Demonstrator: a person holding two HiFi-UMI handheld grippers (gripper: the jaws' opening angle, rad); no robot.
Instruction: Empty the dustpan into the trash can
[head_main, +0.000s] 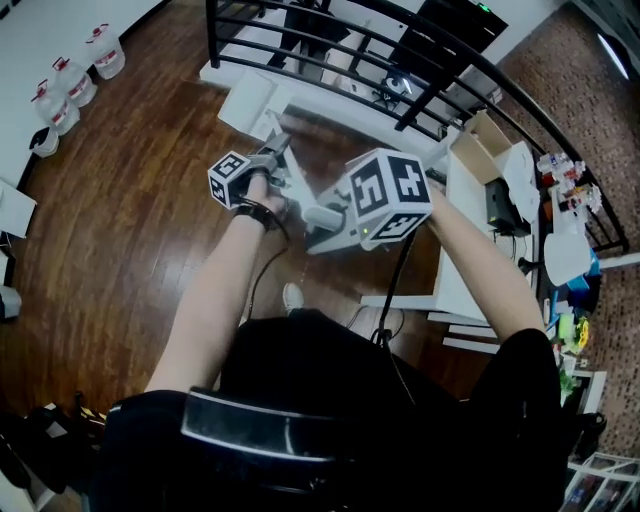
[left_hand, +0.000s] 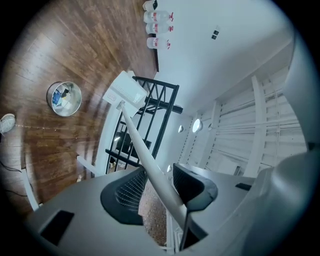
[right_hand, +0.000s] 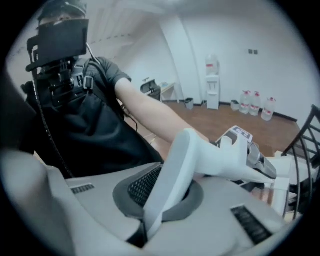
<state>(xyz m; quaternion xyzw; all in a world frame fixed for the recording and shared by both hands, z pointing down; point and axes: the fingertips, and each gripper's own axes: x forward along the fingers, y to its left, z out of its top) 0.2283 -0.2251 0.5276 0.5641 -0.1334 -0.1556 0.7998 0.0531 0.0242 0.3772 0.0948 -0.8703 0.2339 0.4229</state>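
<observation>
Right gripper (right_hand: 152, 200) is clamped on the dustpan's handle (right_hand: 175, 160). Left gripper (left_hand: 160, 192) is held wide, with the shaft (left_hand: 145, 150) lying loose between its jaws. Being gripped at one end only, the pan (left_hand: 127, 92) may be swung and spilled short. The pan is carried at the shaft's far end, and the trash can (left_hand: 64, 98) is seen apart to its left.

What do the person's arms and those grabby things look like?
The left tool and right tool are light grey with dark ribbed pads, each carrying a white cube printed with black square markers. A black cable trails from each. The person wears a black top with short sleeves and a dark strap on the left wrist.
</observation>
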